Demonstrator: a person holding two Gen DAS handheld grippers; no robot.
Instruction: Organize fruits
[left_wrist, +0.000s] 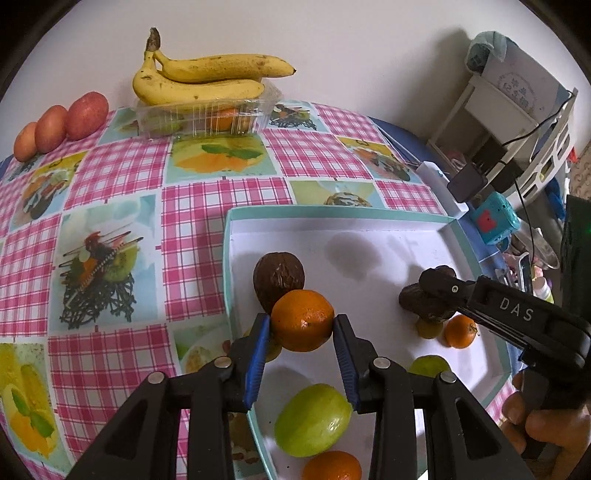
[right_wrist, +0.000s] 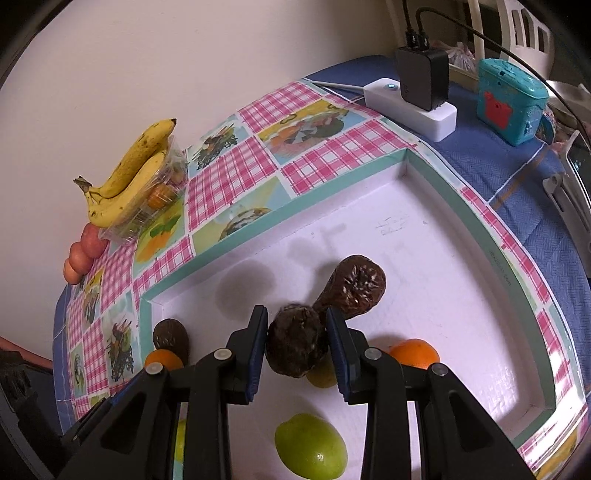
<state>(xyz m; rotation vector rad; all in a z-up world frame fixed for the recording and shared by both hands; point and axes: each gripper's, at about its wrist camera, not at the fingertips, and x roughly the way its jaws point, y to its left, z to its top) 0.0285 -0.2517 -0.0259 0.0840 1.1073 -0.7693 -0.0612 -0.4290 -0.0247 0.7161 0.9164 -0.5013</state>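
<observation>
A white tray with a teal rim (left_wrist: 236, 266) (right_wrist: 436, 177) holds loose fruit. My left gripper (left_wrist: 302, 325) is shut on an orange (left_wrist: 303, 320) above the tray's left side, near a dark brown avocado (left_wrist: 277, 277). My right gripper (right_wrist: 296, 341) is shut on a dark avocado (right_wrist: 295, 343); it shows in the left wrist view (left_wrist: 439, 286) too. Another dark avocado (right_wrist: 356, 291) lies just beyond it. Green fruits (left_wrist: 312, 419) (right_wrist: 311, 446) and oranges (left_wrist: 460, 330) (right_wrist: 415, 353) lie in the tray.
A clear plastic box (left_wrist: 207, 116) with fruit and two bananas (left_wrist: 207, 77) on top stands by the wall. Three red-orange fruits (left_wrist: 59, 125) lie at the far left. A white power strip (right_wrist: 410, 107) with a black charger and a teal toy (right_wrist: 509, 99) sit right of the tray.
</observation>
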